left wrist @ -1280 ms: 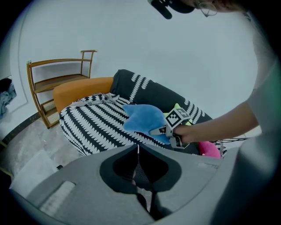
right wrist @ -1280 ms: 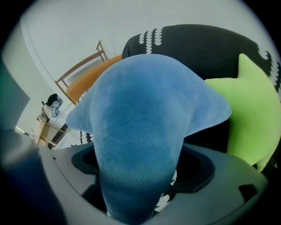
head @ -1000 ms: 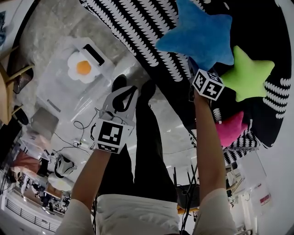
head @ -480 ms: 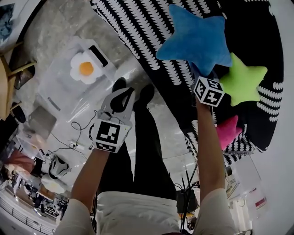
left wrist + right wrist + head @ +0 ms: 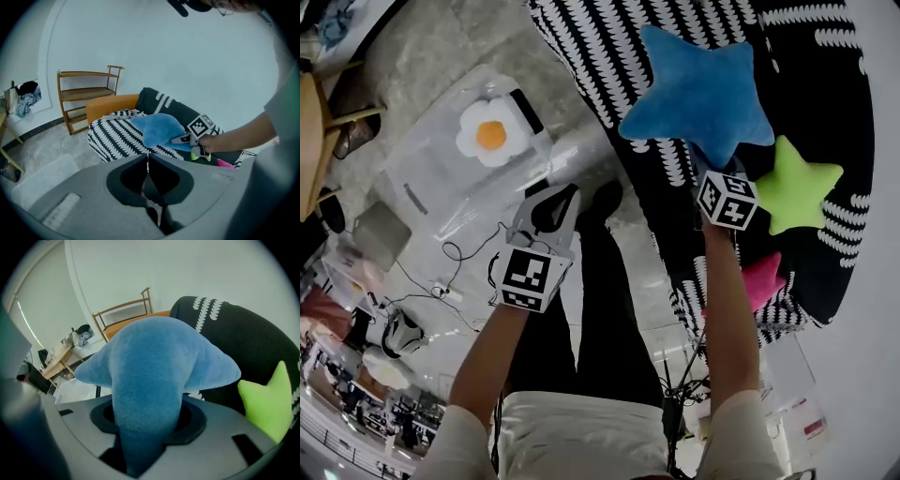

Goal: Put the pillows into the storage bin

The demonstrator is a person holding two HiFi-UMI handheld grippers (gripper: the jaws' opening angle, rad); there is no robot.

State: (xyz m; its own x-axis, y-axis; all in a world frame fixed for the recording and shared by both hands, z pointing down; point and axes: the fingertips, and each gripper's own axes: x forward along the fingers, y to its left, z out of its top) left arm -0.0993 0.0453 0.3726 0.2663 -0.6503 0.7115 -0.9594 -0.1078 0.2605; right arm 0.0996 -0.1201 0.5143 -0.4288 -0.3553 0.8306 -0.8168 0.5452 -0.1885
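Well, I had the blue plush star-shaped pillow (image 5: 694,89) pinched by one of its arms in the right hand-held gripper (image 5: 709,164). Its jaws had just been closing, and in the right gripper view that arm filled the gap between them, squeezed in at the pads. The rest of the star hung out beyond the jaws, over the black-and-white patterned sofa (image 5: 609,37) and, as far as I could judge, lifted off its seat.

The left hand-held gripper (image 5: 147,161) was pressed together with nothing in it, held out over the pale floor (image 5: 422,56) between the sofa and the clear plastic storage bin (image 5: 417,173). A white-and-orange fried-egg pillow (image 5: 490,134) already seemed to lie inside the bin. A lime-green star pillow (image 5: 802,183) and a pink star pillow (image 5: 764,279) lay on the sofa, beside my right arm.

So I took the step to be the carry: blue star picked, not yet delivered. The next move called for swinging it leftward across the floor, over the bin's open top, beside the egg, and only then spreading the jaws. With a grip on a single soft arm, I expected the star to flop and sway, so a steady pass looked wise. The idle left could guide it in.
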